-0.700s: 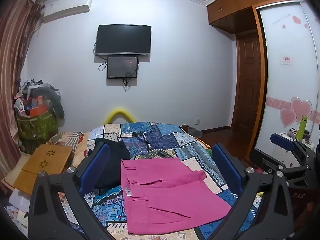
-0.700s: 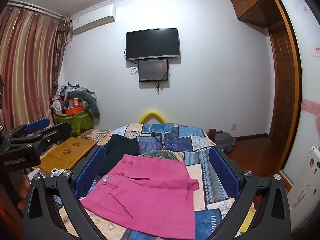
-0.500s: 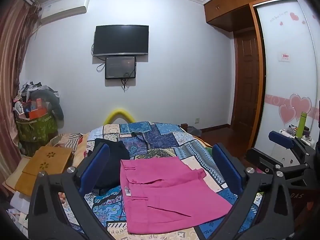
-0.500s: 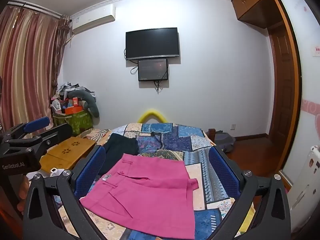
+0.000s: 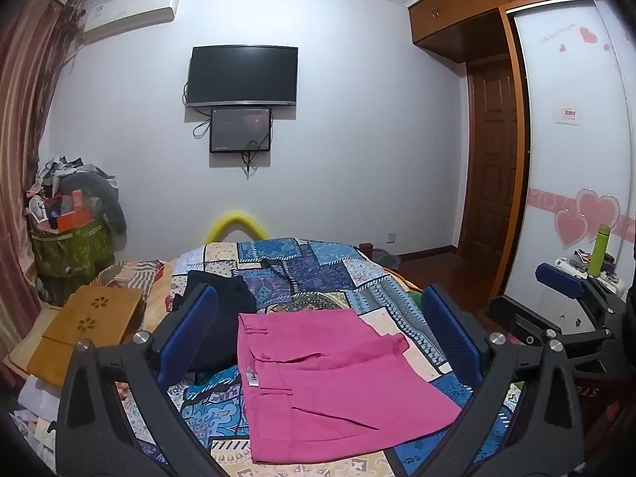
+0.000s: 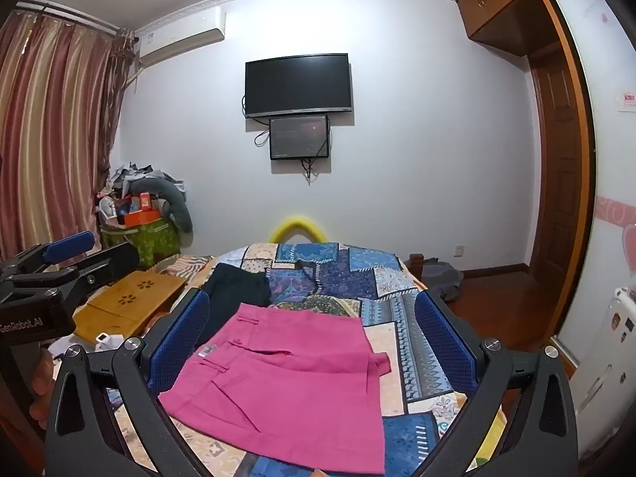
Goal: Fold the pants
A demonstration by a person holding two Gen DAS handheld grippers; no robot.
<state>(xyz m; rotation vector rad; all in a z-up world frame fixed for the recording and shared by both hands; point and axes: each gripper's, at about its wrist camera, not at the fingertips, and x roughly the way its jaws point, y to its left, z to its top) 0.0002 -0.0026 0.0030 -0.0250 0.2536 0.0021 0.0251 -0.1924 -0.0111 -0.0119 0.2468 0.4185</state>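
Pink pants (image 5: 330,381) lie folded flat on the patchwork bedspread (image 5: 318,274), waistband to the left; they also show in the right wrist view (image 6: 286,385). My left gripper (image 5: 318,338) is open and empty, held above the near part of the bed with the pants between its blue pads. My right gripper (image 6: 314,342) is open and empty too, also above the pants. The right gripper shows at the right edge of the left wrist view (image 5: 572,302). The left gripper shows at the left of the right wrist view (image 6: 59,270).
A black garment (image 5: 222,310) lies on the bed just left of and beyond the pants. A wooden lap tray (image 5: 87,326) sits off the bed's left side. A green basket (image 5: 71,250) of clutter stands by the curtain. A wardrobe and a door are at right.
Both views have shifted only slightly. The pants lie as before and both grippers stay open.
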